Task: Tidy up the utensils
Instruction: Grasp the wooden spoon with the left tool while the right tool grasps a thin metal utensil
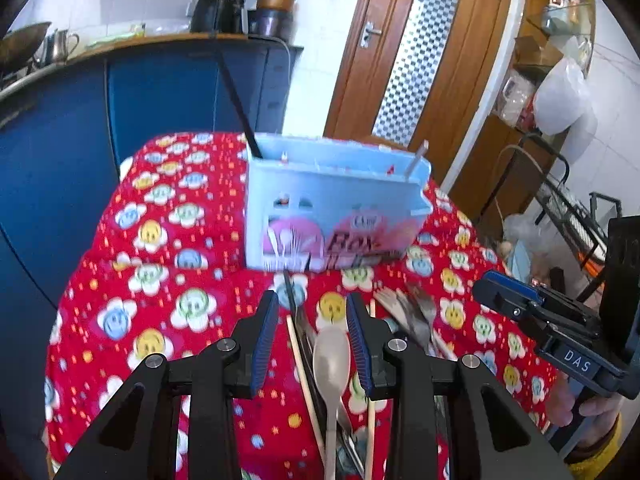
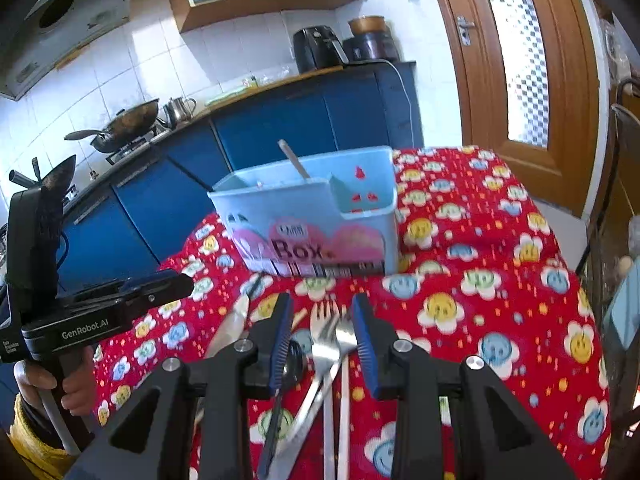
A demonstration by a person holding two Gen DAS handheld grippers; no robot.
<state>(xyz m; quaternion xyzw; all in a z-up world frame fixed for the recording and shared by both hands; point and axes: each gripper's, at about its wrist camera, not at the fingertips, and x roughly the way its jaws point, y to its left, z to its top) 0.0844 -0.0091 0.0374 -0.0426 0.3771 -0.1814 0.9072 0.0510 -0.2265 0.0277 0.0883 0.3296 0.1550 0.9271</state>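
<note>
Cutlery lies loose in one pile on the red flowered tablecloth [image 1: 168, 264], toward the near edge of the table, and I judge it is gathered there so that both grippers can reach it without crossing. Behind the pile, near the far edge, stands the light blue utensil box [image 1: 332, 216], with its printed front turned to the pile; this seems the place where the pieces must go. It has a long compartment and a smaller one at its right end. A black stick [image 1: 236, 100] leans out at the left corner of the box, and a metal handle [image 2: 294, 162] leans inside the long compartment, so two pieces appear already sorted.

The left gripper [image 1: 313, 340] hangs over the pile with its jaws apart, and a white plastic spoon [image 1: 331, 364] lies between them, not pressed by the pads. The right gripper [image 2: 324, 340] is also released, above two metal forks [image 2: 332, 332] which cross each other; it grasps nothing.

I count one white spoon, two forks, one dark spoon [image 2: 294, 356], and at least two pale chopsticks [image 1: 304, 380]. The rest of the pile is hidden by the fingers, so I cannot give the full number
</note>
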